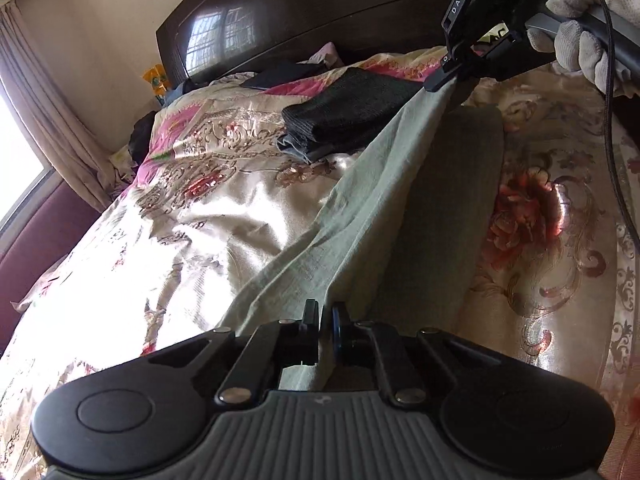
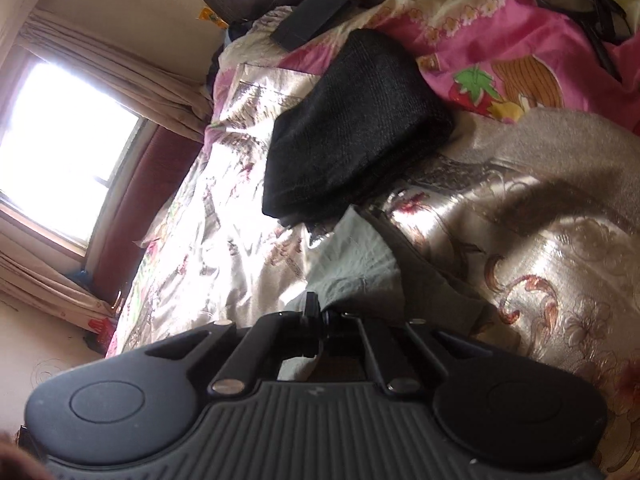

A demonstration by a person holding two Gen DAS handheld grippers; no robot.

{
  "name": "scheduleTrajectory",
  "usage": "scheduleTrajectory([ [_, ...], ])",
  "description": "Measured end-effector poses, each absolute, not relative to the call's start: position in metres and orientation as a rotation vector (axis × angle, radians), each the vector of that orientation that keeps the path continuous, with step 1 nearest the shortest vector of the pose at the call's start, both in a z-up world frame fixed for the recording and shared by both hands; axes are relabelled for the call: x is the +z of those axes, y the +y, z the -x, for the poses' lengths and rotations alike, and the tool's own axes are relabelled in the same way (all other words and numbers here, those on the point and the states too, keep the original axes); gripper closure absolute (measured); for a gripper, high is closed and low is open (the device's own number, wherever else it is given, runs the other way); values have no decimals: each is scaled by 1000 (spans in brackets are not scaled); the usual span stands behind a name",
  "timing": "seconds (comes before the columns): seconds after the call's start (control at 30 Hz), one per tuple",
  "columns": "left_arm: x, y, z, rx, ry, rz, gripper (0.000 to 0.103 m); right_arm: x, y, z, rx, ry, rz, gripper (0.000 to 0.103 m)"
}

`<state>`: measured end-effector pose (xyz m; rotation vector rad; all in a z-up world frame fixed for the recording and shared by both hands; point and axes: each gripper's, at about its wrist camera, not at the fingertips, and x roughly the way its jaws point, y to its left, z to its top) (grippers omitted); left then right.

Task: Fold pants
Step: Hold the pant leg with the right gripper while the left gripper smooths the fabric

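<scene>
Nearest the left wrist lens, the left gripper has its two black fingers drawn together and clamped on one edge of the pale grey-green cotton pants. From that grip point the pants run forward and upward as a taut, lifted band to the right gripper, which pinches the far edge of the same cloth at its tip. That right gripper is held by a hand in a white knitted glove, wrapped around the grey handle, with the tool angled downward toward the bed and a black cable trailing from it. In the right wrist view, the right gripper shows both fingers closed, with a fold of the pants caught between them and bunched just ahead of the fingertips. Beneath the lifted cloth lies the shiny cream bedspread with red floral print. Beyond the right gripper's fingertips, a folded black knitted garment rests on the bedspread, stacked on a folded blue denim piece. Beyond that stack stands the dark wooden headboard. Left of both grippers, beige curtains frame a bright window.
</scene>
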<state>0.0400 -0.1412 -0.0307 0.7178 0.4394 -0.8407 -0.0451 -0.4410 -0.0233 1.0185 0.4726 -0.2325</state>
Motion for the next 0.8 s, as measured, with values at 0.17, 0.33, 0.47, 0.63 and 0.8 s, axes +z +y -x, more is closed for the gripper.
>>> scheduleTrajectory([
  [0.17, -41, -140, -27, -876, 480, -727, 79, -31, -436, 54, -264, 545, -959, 99],
  [0.33, -70, -144, -12, -919, 546, -778, 79, -69, -440, 50, -351, 641, -996, 99],
  [0.47, -57, -131, -14, -939, 579, -706, 77, -62, -441, 50, -326, 672, -962, 94],
  [0.63, -38, -107, -20, -871, 532, -636, 65, -54, -438, 65, -346, 680, -974, 87],
  [0.8, -63, -97, -37, -786, 603, -665, 48, -57, -423, 77, -329, 665, -996, 66],
])
